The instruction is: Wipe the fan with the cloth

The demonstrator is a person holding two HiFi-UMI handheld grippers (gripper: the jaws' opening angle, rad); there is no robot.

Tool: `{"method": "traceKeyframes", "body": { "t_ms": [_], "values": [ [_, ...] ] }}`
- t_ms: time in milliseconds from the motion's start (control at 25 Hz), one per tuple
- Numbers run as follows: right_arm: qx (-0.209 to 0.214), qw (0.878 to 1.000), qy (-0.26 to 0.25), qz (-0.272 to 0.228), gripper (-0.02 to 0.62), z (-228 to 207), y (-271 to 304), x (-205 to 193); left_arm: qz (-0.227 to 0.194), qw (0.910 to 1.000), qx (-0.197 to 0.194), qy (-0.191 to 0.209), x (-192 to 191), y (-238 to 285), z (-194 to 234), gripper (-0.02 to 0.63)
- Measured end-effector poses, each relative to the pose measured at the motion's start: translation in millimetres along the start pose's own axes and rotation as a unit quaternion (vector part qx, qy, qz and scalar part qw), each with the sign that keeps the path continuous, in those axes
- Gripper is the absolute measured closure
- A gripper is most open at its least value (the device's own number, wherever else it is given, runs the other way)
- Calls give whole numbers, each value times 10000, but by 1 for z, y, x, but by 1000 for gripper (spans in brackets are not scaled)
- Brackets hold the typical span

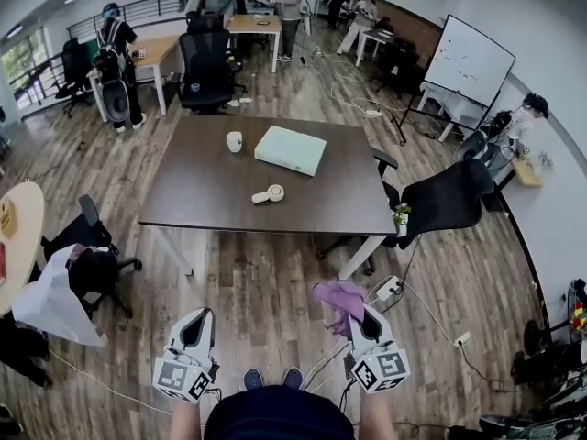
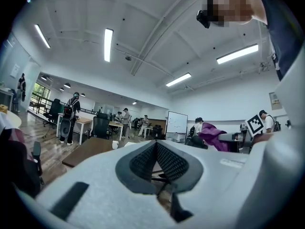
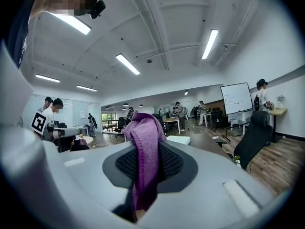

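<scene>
We stand well back from the table (image 1: 206,195) with both tools held low in front of us, so the approach is the step in hand and no wiping has begun. The right gripper (image 1: 356,317) is clenched on the purple cloth (image 1: 335,298). In the right gripper view the fabric runs up between the two dark pads and flops over the top. The left gripper (image 1: 200,321) is closed with nothing in it, its pads meeting tip to tip.

The fan (image 1: 270,193) looks like a small white handheld one. It lies near the table's front edge, about midway along, well apart from either gripper. A white cup (image 1: 235,141) and a pale flat box (image 1: 290,149) sit further back, toward the far edge.

Next, we judge, comes a walk up to that front edge. The left jaws would open to steady the fan — it looks light enough to slide — while the right brings the cloth onto it.
</scene>
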State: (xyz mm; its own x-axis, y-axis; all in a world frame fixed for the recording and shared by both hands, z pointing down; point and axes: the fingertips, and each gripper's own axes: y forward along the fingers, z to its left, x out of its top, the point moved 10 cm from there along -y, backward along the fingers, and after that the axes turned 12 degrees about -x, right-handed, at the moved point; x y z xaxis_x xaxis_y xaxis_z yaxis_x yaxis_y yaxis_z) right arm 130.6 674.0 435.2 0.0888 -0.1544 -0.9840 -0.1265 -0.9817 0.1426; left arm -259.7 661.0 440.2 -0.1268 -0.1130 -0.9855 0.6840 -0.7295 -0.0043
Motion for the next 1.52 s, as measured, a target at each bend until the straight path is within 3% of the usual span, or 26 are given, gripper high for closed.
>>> {"method": "traceKeyframes", "body": {
  "t_ms": [280,800,1520],
  "values": [
    [-197,9998,87,-43,522,19,-9,-9,48,10000,32,46,-1,-16,13,612],
    [-430,9991,37,-15,520,40,-18,-26,6,9986,-530,-50,-11,-9,22,612],
    [-210,9982,-551,-118,520,24,98,-24,9,9991,-335,256,-9,76,82,611]
  ]
}}
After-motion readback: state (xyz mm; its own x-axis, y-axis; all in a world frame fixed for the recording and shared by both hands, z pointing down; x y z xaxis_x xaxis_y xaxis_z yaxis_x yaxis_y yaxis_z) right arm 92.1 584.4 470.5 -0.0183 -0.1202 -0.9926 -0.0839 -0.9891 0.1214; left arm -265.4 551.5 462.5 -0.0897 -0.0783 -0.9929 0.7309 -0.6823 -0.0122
